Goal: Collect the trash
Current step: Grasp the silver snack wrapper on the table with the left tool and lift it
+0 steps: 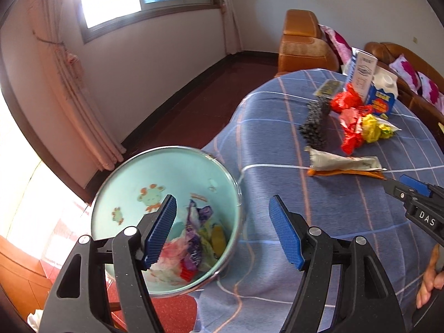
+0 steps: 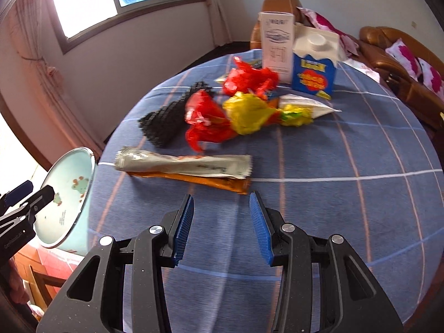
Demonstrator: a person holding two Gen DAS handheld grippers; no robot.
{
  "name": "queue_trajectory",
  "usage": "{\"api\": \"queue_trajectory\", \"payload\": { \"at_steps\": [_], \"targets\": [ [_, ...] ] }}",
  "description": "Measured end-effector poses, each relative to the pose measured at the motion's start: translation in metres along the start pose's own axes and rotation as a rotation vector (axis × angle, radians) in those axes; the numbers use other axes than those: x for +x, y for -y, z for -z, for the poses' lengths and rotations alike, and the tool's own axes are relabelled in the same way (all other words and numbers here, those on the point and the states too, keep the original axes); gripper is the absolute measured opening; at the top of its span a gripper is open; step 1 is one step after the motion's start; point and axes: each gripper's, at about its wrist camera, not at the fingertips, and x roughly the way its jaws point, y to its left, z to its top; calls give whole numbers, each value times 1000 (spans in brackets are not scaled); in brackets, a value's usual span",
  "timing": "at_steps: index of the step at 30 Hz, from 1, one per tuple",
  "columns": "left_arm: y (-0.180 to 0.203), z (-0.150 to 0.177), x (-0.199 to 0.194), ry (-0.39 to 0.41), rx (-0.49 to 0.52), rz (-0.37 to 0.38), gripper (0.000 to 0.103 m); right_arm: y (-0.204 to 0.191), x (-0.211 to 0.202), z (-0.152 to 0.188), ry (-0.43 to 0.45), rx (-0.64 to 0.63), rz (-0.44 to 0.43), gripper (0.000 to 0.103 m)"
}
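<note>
1. The right hand-held gripper (image 2: 220, 226) is released and empty, poised above the counter (image 2: 347, 208).
2. The grey wrapper (image 2: 183, 162) lies just beyond it at 12 o'clock, long axis running 9 to 3.
3. The left hand-held gripper (image 1: 223, 231), also released and empty, hangs by the bin (image 1: 166, 172), farther off.

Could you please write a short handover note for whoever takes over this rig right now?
Left tool: open, empty, over the pale green metal bin beside the table.
Right tool: open, empty, just short of the long grey wrapper.
Done: several crumpled wrappers already lie in the bin.
Left on the blue checked tablecloth: grey wrapper lying on an orange one, red plastic, yellow plastic, black mesh piece, blue carton.
</note>
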Motion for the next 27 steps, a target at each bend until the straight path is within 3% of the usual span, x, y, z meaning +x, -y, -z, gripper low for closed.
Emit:
{"api": "queue_trajectory", "payload": {
  "at_steps": [7,17,19,23,26,27],
  "targets": [
    [39,-18,13,10,61,99,63,23,-7,1,12,18,32,42],
    [78,-51,42,-5,52,242,60,52,-9,0,16,73,51,42],
    [88,-54,50,-22,61,258,50,55,-9,1,17,78,51,42],
    [104,-49,64,-68,84,280,42,60,-8,2,14,89,49,42],
    [107,-46,69,-70,75,298,25,64,-8,2,14,98,49,42],
    [109,-46,68,-66,76,304,8,65,-8,3,14,100,49,42]
  ]
}}
